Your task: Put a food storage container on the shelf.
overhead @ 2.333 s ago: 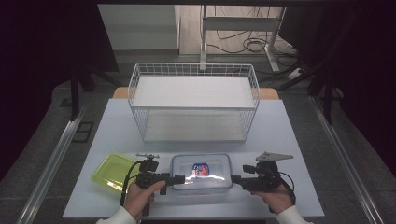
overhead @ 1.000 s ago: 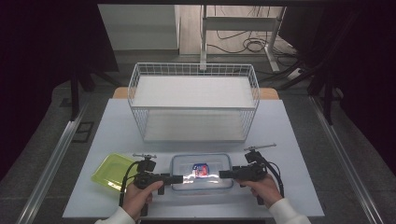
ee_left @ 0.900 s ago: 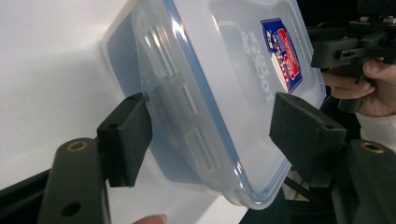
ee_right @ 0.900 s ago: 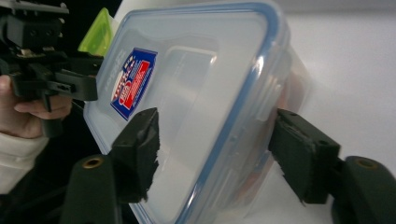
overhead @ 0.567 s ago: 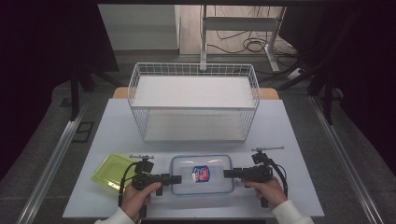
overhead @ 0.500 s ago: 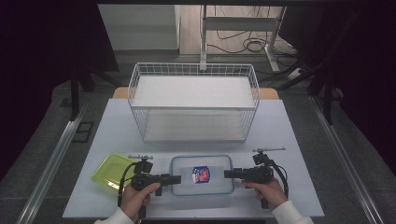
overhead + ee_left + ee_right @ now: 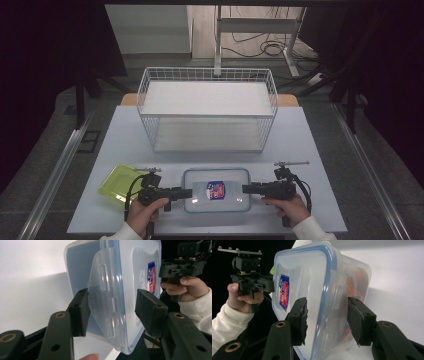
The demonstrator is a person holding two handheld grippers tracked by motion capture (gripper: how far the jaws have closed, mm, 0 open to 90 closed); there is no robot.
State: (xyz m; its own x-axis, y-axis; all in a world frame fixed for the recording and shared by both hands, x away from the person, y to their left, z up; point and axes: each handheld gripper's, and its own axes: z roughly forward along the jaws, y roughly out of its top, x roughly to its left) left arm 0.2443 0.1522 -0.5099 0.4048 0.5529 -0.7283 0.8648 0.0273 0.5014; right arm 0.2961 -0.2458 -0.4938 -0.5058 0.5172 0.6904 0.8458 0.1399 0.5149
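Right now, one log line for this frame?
left tongs: open, astride container latch | right tongs: open, astride opposite end | lid on | basket behind

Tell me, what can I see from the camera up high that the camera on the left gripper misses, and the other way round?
The high view alone takes in the white wire basket at the back of the table and the yellow-green lid beside the left gripper. The left gripper view alone shows, close up, the clear side latch of the plastic container standing between that gripper's open jaws. Both show the container with its blue-rimmed lid and red and blue label, and the right gripper at its far end.
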